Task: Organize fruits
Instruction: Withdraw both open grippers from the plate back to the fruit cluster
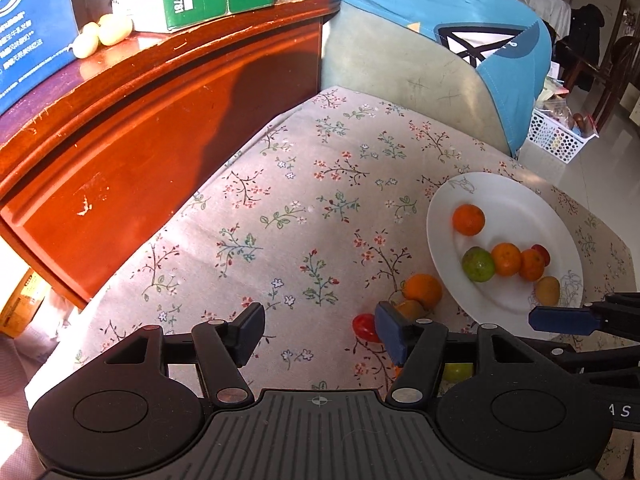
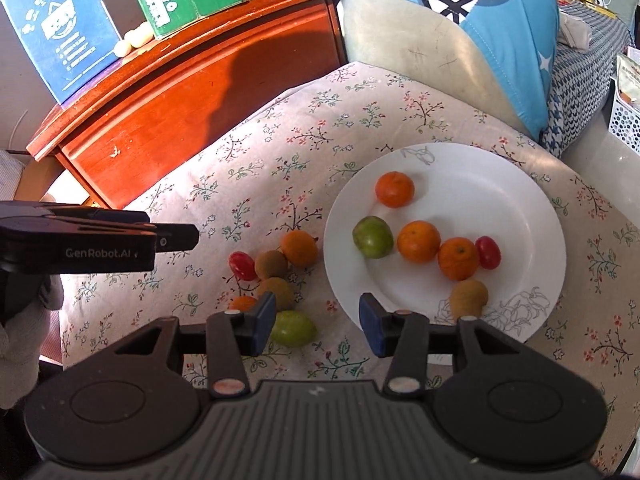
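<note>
- Presently the left gripper [image 1: 320, 330] hangs over the floral cloth [image 1: 304, 208], jaws parted about halfway with nothing between them; a red tomato [image 1: 363, 327] lies just beside its right pad.
- Right gripper [image 2: 316, 326] hangs at the near rim of the plate [image 2: 500, 196], jaws moderately apart and empty.
- On the plate: three oranges [image 2: 418, 241], a green fruit [image 2: 373, 237], a red tomato [image 2: 488, 252] and a brown fruit [image 2: 469, 298] near its front rim.
- Off the plate, on the cloth by its left rim: an orange [image 2: 299, 248], a red tomato [image 2: 242, 265], two brown fruits [image 2: 271, 264], a green fruit [image 2: 294, 329] and a small orange one [image 2: 243, 303], clustered close together.
- Behind the cloth stands a wooden cabinet [image 2: 192, 92] bearing boxes [image 2: 60, 28].
</note>
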The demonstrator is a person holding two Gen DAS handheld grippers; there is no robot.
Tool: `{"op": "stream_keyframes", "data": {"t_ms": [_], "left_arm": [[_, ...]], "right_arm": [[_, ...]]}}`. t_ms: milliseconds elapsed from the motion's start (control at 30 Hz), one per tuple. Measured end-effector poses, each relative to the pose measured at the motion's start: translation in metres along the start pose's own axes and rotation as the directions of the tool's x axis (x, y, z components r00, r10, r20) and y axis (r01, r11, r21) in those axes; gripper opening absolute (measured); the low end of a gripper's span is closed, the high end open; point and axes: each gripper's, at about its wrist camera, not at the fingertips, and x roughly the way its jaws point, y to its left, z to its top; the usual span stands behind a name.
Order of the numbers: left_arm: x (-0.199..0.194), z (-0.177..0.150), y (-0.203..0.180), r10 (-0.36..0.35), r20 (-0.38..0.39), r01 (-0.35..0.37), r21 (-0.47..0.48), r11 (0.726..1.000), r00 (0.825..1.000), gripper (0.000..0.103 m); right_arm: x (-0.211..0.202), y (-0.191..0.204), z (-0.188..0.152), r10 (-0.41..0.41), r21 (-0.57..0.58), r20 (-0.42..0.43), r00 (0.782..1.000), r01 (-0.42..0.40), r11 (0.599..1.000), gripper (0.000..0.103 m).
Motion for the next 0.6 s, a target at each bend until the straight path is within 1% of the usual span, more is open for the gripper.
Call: {"op": "stream_keyframes", "data": {"t_ms": [133,200,300,400,600], "left_arm": [[-0.002,-0.009,-0.003,-0.037,-0.007,0.037,0.031,0.999,0.999,0.061],[0.000,-0.015,-0.006,-0.043,-0.015,0.044,0.050,0.998,0.999,0.061],[0.003,-0.020,-0.008,-0.041,-0.032,0.043,0.064,0.997,0.999,0.061],[0.006,-0.022,-0.008,-0.047,-0.044,0.049,0.066,0.997,0.998,0.061],[0.007,-0.024,-0.008,-0.049,-0.052,0.053,0.075,0.996,0.997,0.061]], "right_arm": [[0.005,0.011,-0.008,0.035,-0.064,-0.020,0.999,-0.036,0.997,0.046],[0.008,0.015,-0.012,0.044,-0.088,-0.030,0.999,-0.047,0.995,0.046],[0.016,0.017,-0.015,0.042,-0.103,-0.048,0.998,-0.047,0.994,0.044],[0.023,0.019,-0.017,0.040,-0.113,-0.063,0.997,-0.047,0.993,0.041],[0.037,0.019,-0.020,0.011,-0.120,-0.076,0.997,-0.021,0.993,0.038]]}}
